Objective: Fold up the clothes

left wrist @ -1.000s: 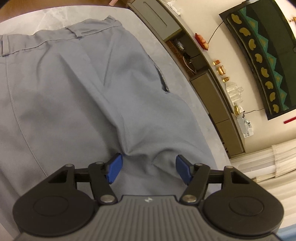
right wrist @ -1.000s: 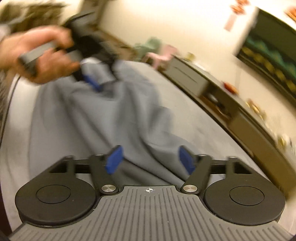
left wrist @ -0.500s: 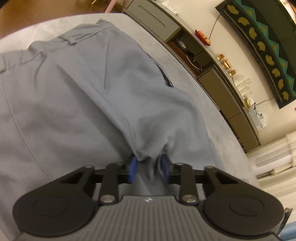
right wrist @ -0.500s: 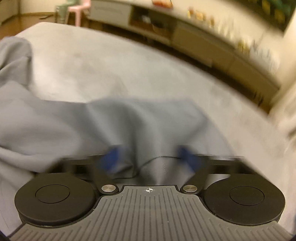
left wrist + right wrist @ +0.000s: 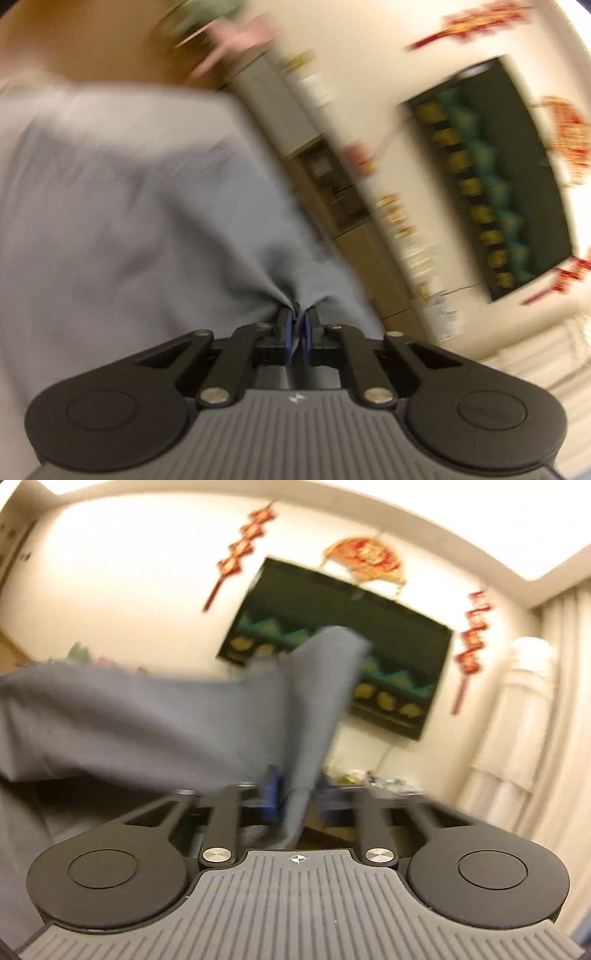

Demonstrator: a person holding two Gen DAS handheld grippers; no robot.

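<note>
Right claw blurred behind trousers

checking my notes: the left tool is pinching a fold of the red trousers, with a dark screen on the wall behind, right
Not quite. The trousers are grey-blue, not red; the left wrist view shows it. The rest stands: the left tool is closing on a bunched fold of that fabric, which is already between its blue pads, and a dark screen hangs on the wall behind.

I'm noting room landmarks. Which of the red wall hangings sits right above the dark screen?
The fan-shaped hanging, at the dark screen's top edge. The left string and right string are long and narrow, flanking it.
</note>
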